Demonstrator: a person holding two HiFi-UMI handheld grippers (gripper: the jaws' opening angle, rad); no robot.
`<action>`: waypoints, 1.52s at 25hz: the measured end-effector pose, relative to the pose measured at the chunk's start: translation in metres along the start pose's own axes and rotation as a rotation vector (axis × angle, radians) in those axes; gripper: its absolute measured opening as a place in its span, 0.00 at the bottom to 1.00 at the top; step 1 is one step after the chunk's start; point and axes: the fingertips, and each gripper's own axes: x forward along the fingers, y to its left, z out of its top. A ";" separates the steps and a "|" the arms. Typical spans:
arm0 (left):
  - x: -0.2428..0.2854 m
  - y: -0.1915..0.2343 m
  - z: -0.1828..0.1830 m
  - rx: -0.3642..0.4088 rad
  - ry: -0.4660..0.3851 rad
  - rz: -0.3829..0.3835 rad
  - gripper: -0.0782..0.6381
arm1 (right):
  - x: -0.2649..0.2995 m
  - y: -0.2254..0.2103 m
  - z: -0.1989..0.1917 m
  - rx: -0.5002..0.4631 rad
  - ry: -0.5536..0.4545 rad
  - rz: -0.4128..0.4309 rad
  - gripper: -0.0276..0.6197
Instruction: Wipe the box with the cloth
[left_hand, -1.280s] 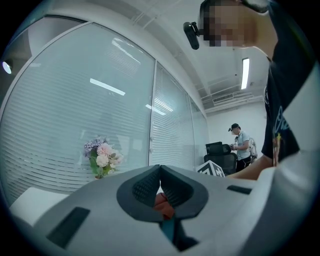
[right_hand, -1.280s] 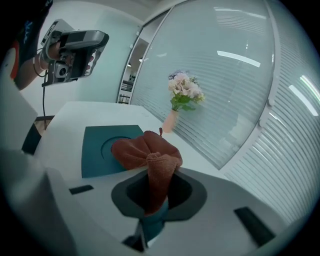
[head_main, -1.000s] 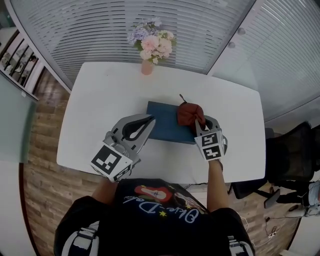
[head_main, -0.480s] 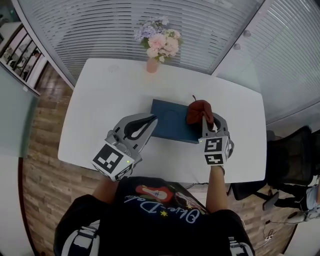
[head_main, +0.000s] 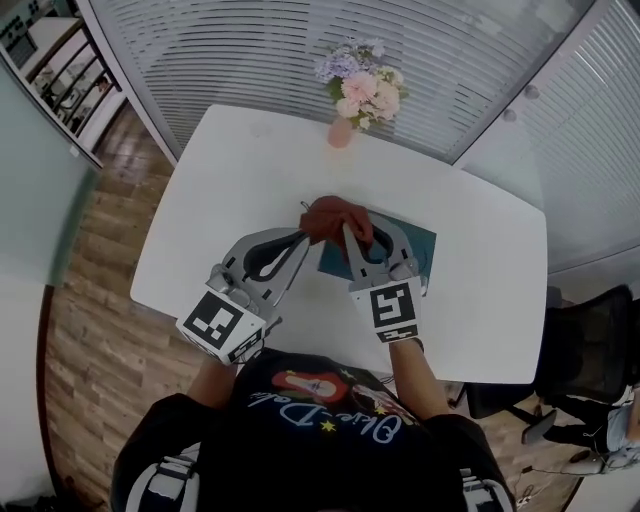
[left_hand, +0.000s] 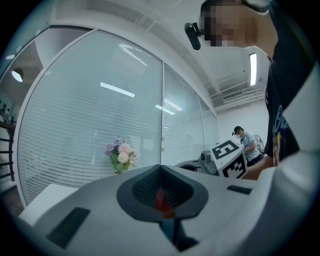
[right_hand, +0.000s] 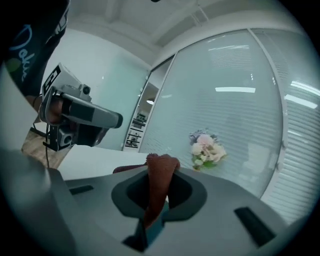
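A flat dark-blue box (head_main: 412, 246) lies on the white table (head_main: 230, 170). My right gripper (head_main: 349, 229) is shut on a red-brown cloth (head_main: 333, 216), which is bunched at the box's left end. In the right gripper view the cloth (right_hand: 161, 176) stands up between the closed jaws, with a sliver of the box (right_hand: 156, 228) below it. My left gripper (head_main: 303, 238) is shut on nothing; its tips are just left of the cloth, by the box's left edge. Through its jaws the left gripper view shows a bit of cloth (left_hand: 160, 199).
A pink vase of flowers (head_main: 356, 92) stands at the table's far edge. A black office chair (head_main: 590, 350) is off the table's right side, over wooden floor. Slatted glass walls close the back. Another person (left_hand: 245, 143) stands far off.
My right gripper has dragged the cloth leftward over the box, from its right end to its left end. The left gripper has stayed where it was.
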 end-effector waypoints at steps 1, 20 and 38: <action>-0.003 0.003 0.000 -0.001 0.001 0.011 0.11 | 0.009 0.011 -0.006 0.026 0.010 0.039 0.08; 0.022 -0.017 -0.004 -0.004 0.019 -0.071 0.11 | -0.040 -0.026 -0.146 0.018 0.416 -0.070 0.08; 0.061 -0.057 -0.004 0.008 0.029 -0.216 0.11 | -0.125 -0.085 -0.204 0.145 0.530 -0.299 0.08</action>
